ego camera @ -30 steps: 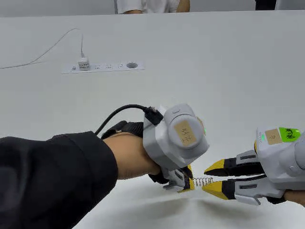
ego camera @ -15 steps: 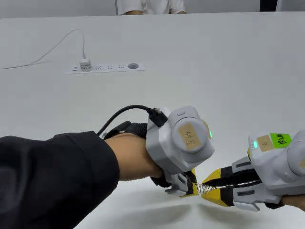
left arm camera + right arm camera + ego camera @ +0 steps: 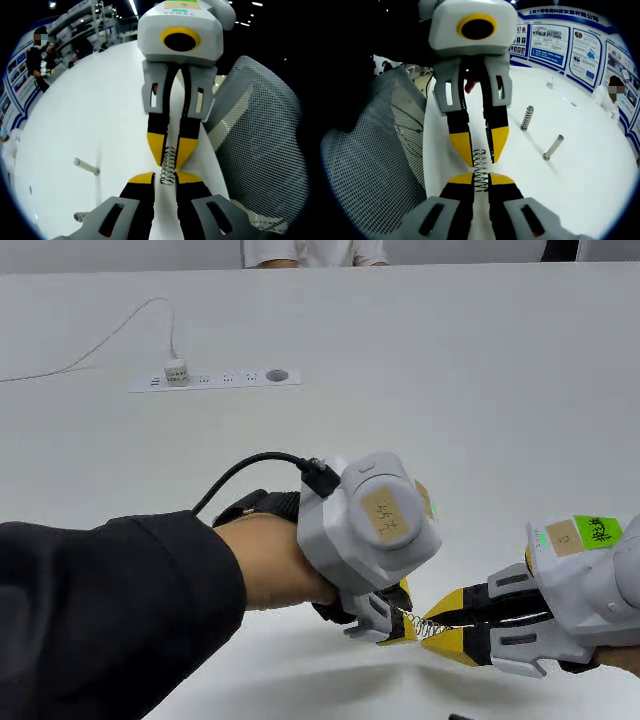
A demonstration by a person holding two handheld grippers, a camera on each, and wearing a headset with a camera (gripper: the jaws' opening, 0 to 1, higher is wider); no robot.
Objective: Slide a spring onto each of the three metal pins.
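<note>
**White bench, spring pinched at both ends**

Plain white worktop all round; the action sits lower right of the head view. L gripper & R gripper meet nose to nose, tips just apart, w/ the spring bridging them.

- L gripper view, bottom centre: own jaws closed to spring width on one end. R's yellow tips come in from the top and flank the other end.
- R gripper view: same in mirror, own jaws narrowed onto the near end.
- Both look clamped on it. Whether anything runs inside the coil: can't tell.

Outward, right of centre in R gripper view: loaded pin, already wearing a spring, w/ bare pin near it. Both are well apart from the tongs. Farther off are a power strip, upper left of head view, and a mesh chair.

Step, prob.: hand-over or regrip of the spring, pre-threading. Next move needs:

- one gripper to let go
- the other to hold near one end, leaving the far end open
- carry to the bare pin, line the bore up w/ the pin tip, push along the axis

Off-axis push, and the coil likely buckles or pings away.
</note>
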